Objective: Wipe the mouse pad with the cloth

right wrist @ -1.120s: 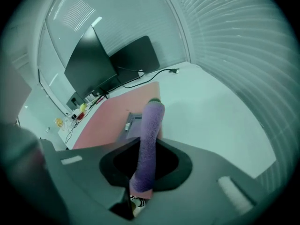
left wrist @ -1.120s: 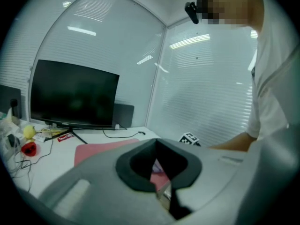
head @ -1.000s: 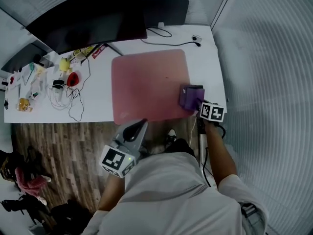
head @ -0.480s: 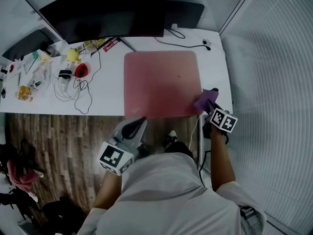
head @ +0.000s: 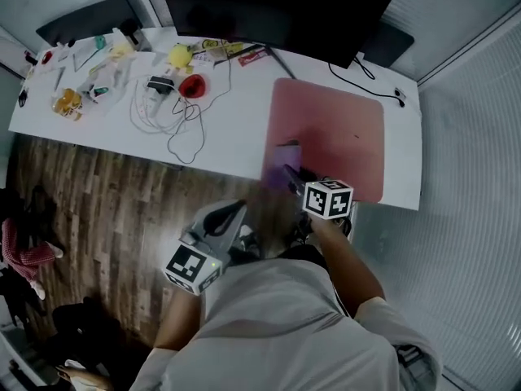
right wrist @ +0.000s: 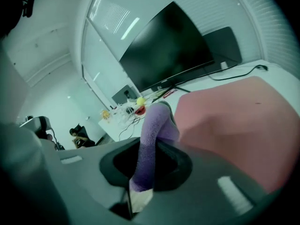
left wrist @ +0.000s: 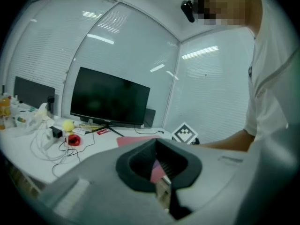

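The right claw (head: 290,173) grasps the purple cloth (right wrist: 157,125) at the pink mouse pad (head: 342,129)'s near corner — the left claw (head: 229,211), clenched on nothing, hangs clear of the white tabletop (head: 220,141).

1. A white surface (head: 236,147) carries a pink mouse pad (head: 346,133), which lies under the jaws of the right gripper (head: 289,172).
2. Left of those jaws lie tangled cables (head: 175,125), a red object (head: 191,86) and a yellow ball (head: 179,55).
3. A black monitor (head: 269,10) stands beyond them.

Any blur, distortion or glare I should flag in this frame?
Head view: dim, desk edge bowed by the lens. Left gripper view: heavy fisheye, dark corners, light streaks on the glass. Right gripper view: cloth near the lens looks soft.
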`<control>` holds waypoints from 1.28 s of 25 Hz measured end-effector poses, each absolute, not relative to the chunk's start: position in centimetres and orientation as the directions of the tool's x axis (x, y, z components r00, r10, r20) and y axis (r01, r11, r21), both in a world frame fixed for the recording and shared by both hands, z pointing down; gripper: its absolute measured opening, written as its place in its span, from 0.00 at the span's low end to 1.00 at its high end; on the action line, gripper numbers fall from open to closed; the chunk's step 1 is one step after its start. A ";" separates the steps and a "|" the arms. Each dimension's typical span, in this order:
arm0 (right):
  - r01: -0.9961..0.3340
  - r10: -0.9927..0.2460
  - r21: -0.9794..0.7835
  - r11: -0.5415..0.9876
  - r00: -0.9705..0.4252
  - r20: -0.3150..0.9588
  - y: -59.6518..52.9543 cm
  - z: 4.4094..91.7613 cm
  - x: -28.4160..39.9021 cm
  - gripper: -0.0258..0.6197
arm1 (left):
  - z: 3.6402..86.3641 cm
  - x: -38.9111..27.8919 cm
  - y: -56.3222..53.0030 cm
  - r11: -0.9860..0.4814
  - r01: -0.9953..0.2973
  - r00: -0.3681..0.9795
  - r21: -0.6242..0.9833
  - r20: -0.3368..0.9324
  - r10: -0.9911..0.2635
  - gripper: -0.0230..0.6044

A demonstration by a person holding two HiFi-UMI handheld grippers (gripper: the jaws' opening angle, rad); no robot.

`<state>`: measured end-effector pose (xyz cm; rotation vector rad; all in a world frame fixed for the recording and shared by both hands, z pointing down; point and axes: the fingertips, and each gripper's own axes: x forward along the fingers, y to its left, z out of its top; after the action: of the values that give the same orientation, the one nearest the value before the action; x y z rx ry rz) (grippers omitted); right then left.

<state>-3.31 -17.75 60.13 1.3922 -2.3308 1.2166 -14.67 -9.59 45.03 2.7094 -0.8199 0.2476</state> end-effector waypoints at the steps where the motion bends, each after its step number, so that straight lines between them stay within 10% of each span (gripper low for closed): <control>1: -0.792 -0.637 -0.549 0.267 -0.573 0.516 -18.2 60.6 -5.7 0.12 | 45.3 -15.9 -9.7 -0.783 -0.576 0.814 0.235 0.250 -0.524 0.04; 10: -0.841 -0.518 -0.466 0.274 -0.537 0.666 -18.4 68.0 -10.1 0.12 | 46.9 -18.8 -9.9 -0.762 -0.602 0.795 0.239 0.276 -0.541 0.04; 32: -0.916 -0.658 -0.376 -0.139 -0.199 0.726 -6.1 69.3 27.4 0.12 | 46.5 5.9 -5.1 -0.868 -0.431 0.891 0.248 0.269 -0.366 0.04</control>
<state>27.42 -6.12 69.31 1.7701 -1.8391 1.2558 5.94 -5.06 46.50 2.7556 -0.5951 0.3079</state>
